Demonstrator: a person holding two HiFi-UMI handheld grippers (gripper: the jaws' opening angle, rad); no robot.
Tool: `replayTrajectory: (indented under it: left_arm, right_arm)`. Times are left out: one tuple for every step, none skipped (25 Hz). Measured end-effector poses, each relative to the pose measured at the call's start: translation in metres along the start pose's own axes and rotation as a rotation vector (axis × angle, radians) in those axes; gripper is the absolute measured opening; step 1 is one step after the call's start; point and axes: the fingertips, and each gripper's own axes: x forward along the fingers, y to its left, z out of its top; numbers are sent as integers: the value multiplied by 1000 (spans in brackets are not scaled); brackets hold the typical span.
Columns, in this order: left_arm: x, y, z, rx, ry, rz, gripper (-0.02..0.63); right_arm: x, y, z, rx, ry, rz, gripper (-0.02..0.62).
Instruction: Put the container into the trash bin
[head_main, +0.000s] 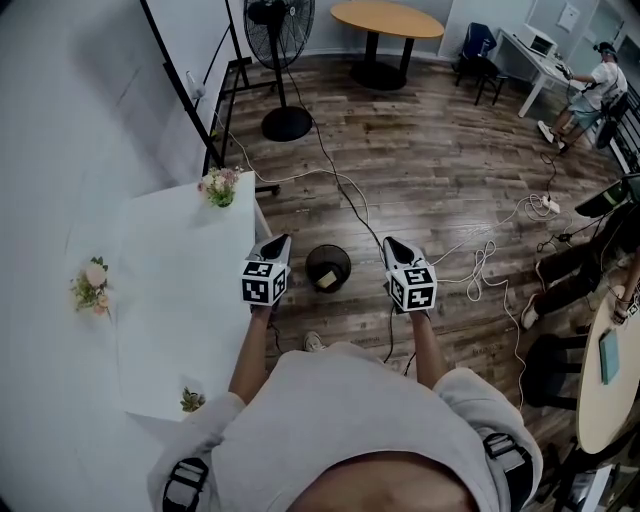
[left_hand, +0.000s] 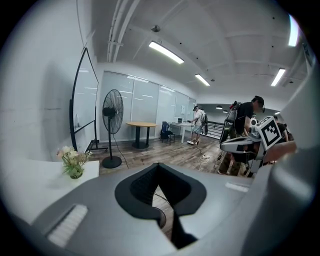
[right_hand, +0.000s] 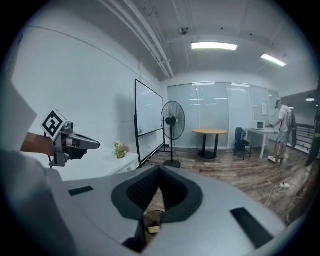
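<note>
Yellowish and small, the container (head_main: 327, 281) lies at the bottom of the black trash bin (head_main: 311, 261), which stands on the wooden floor (head_main: 430, 170) just beside the white desk (head_main: 180, 280). The left gripper (head_main: 281, 240) and the right gripper (head_main: 392, 243) hang on either side of the bin, jaws clenched on nothing, so the task looks finished. Open floor lies beyond, but a cable (head_main: 345, 190) runs near the bin.
</note>
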Motion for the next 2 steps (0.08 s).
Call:
replayTrajectory:
  left_arm:
    - [0,0,0,-1,0,1,11]
    - [0,1,0,-3,0,3,11]
  right_arm:
    - [0,0,1,-1,0,0,14]
    - [0,-1,1,-3,0,1,14]
